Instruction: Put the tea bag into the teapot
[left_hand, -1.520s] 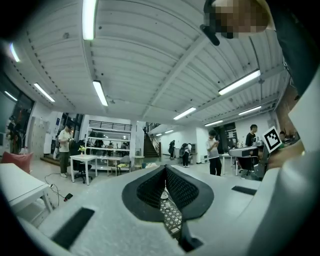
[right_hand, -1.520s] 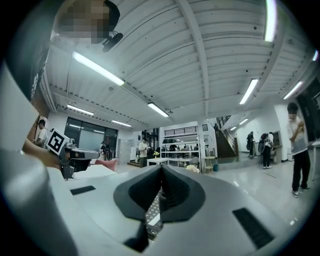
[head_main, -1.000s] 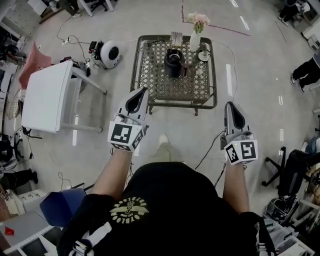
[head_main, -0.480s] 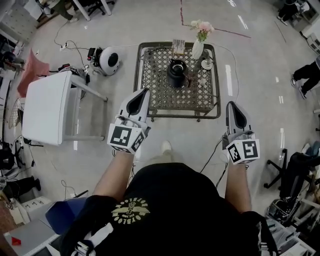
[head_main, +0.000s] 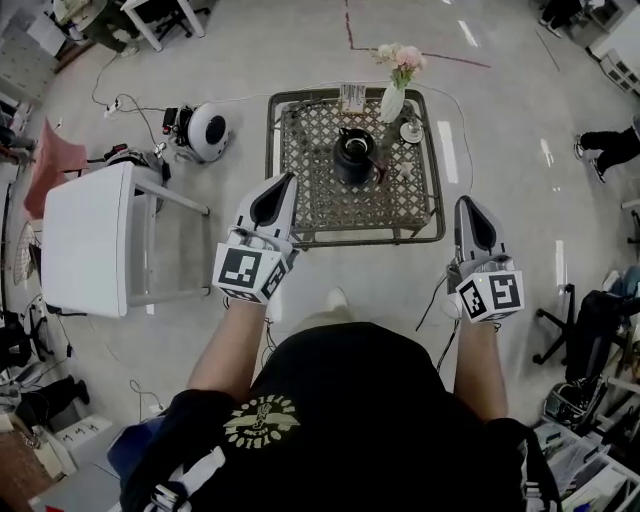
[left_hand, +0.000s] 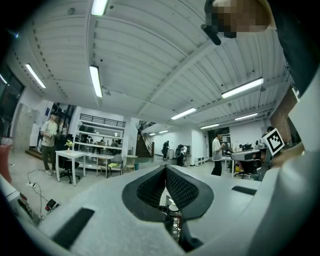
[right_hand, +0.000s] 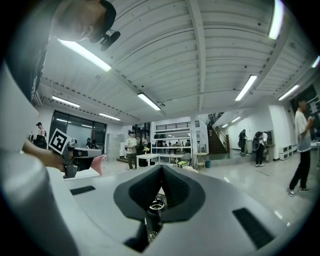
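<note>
both jaws pressed together, nothing held. teapot (head_main: 354, 158) on the table (head_main: 300, 150) sits at two o'clock off your left gripper (head_main: 289, 179), ten o'clock off your right gripper (head_main: 466, 201). left's nearer. tea bag's too small to pick out.

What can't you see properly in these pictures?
- Tea bag: head view, too small to pick out on the table.
- Inside the teapot: head view, dark and far off.
- Small things beside the vase: head view, too tiny to name.
- Table in both gripper views: mostly hidden behind the left tool and right tool.
</note>
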